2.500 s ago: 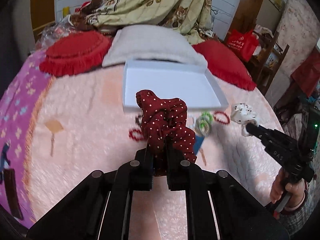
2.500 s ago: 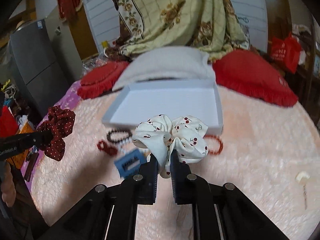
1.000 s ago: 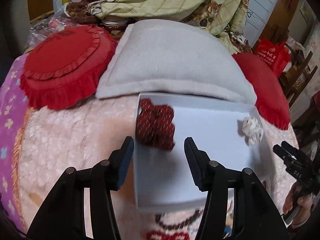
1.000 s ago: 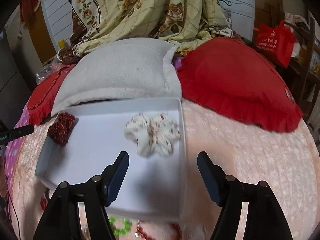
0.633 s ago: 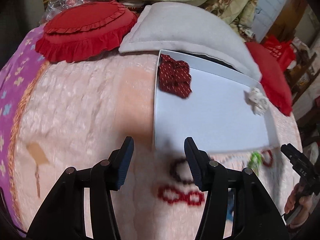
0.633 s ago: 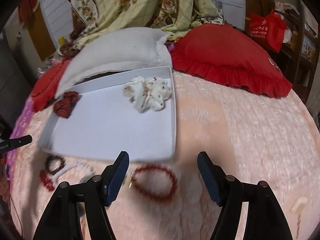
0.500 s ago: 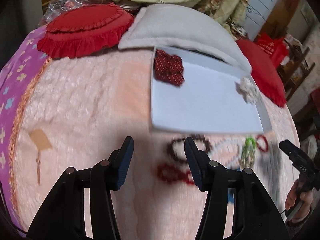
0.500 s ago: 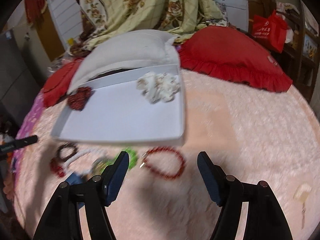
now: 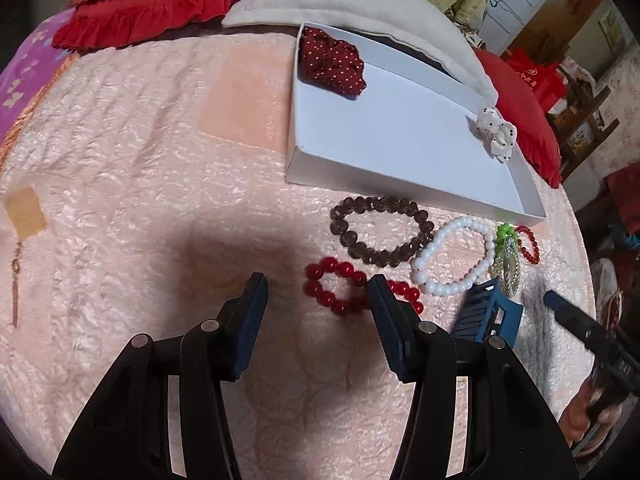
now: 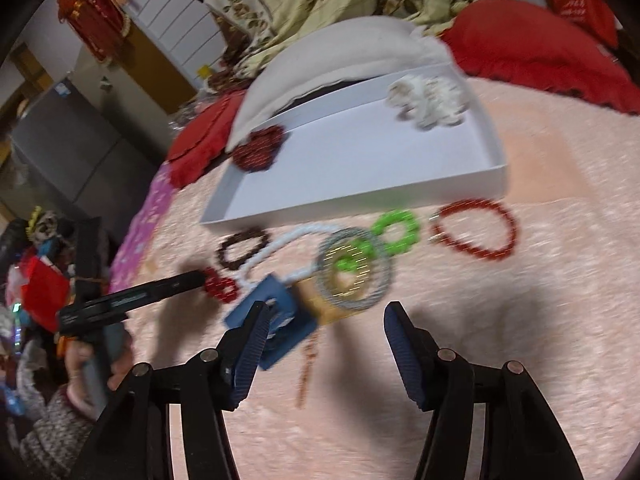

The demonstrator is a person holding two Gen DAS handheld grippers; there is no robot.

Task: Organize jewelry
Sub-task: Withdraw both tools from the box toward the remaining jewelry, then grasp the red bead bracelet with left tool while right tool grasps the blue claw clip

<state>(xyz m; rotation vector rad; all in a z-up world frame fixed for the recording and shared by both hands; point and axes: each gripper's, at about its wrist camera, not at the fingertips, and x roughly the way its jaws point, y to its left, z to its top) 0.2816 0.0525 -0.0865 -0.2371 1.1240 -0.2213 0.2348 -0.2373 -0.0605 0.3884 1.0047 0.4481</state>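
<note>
Both scrunchies lie in the white box [image 9: 400, 136], the dark red one [image 9: 332, 60] in its far left corner and the white one [image 9: 496, 136] at its far right, so the step in hand looks like the next pick from the loose pieces on the bed [image 9: 140, 160]. The left gripper [image 9: 318, 300] is open and empty, hanging low with the red bead bracelet [image 9: 344, 288] just ahead, partly between its fingers and partly behind the right one. Beyond it lie the brown bracelet [image 9: 380, 232] and the white bead bracelet [image 9: 456, 260], both between the gripper and the box. The right gripper [image 10: 326, 324] is also open and empty, above the blue clip [image 10: 272, 320], with a silver ring-shaped piece [image 10: 352, 268] just ahead, then the green bracelet [image 10: 396, 232] and a thin red bracelet [image 10: 476, 236] ahead to the right. The next move probably calls for each gripper to drop onto its nearest piece, close on a bead strand without snagging its neighbour, and carry it forward into the box. The right view is blurred, so whether the silver piece overlaps the green one is hard to tell. It alone shows the thin red bracelet whole; the left view alone shows the beads sharply, and a tag [image 9: 24, 212] on the bed far to the left.
</note>
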